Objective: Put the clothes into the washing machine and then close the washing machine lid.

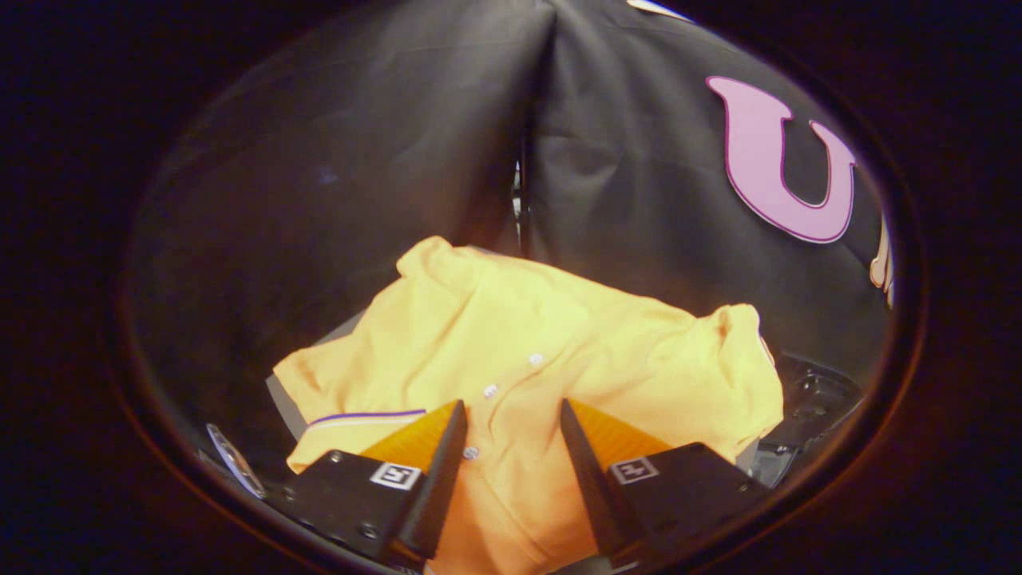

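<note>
A yellow polo shirt [551,335] lies spread and rumpled on a grey surface [281,399], its button placket running toward me. A thin purple stripe edges its left sleeve [363,417]. My gripper [512,404] hovers over the shirt's near part, open, the fingers apart with the placket and its buttons showing in the gap between them. Whether the fingertips [457,415] touch the cloth I cannot tell.
Black booth cloth hangs close behind the shirt, with a vertical seam [523,160] in the middle. A dark moulded plastic part [810,399] sits to the right of the shirt. A shiny metal piece [233,460] lies low at the left.
</note>
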A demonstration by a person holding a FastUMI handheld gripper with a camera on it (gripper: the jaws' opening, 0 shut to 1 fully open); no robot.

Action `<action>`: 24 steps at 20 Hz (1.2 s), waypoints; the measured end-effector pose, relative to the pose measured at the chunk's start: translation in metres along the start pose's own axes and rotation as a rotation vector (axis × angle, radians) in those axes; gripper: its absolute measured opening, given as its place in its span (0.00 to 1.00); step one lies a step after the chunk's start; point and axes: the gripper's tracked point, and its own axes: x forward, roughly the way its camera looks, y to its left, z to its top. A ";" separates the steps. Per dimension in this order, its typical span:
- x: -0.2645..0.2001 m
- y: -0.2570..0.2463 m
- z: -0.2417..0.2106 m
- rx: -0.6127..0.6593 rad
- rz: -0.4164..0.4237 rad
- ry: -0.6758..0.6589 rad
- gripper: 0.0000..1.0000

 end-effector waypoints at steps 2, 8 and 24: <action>0.005 -0.005 0.005 0.006 -0.013 -0.019 0.24; -0.008 -0.011 0.014 0.032 -0.016 -0.069 0.01; -0.176 -0.190 0.039 0.132 -0.456 -0.350 0.00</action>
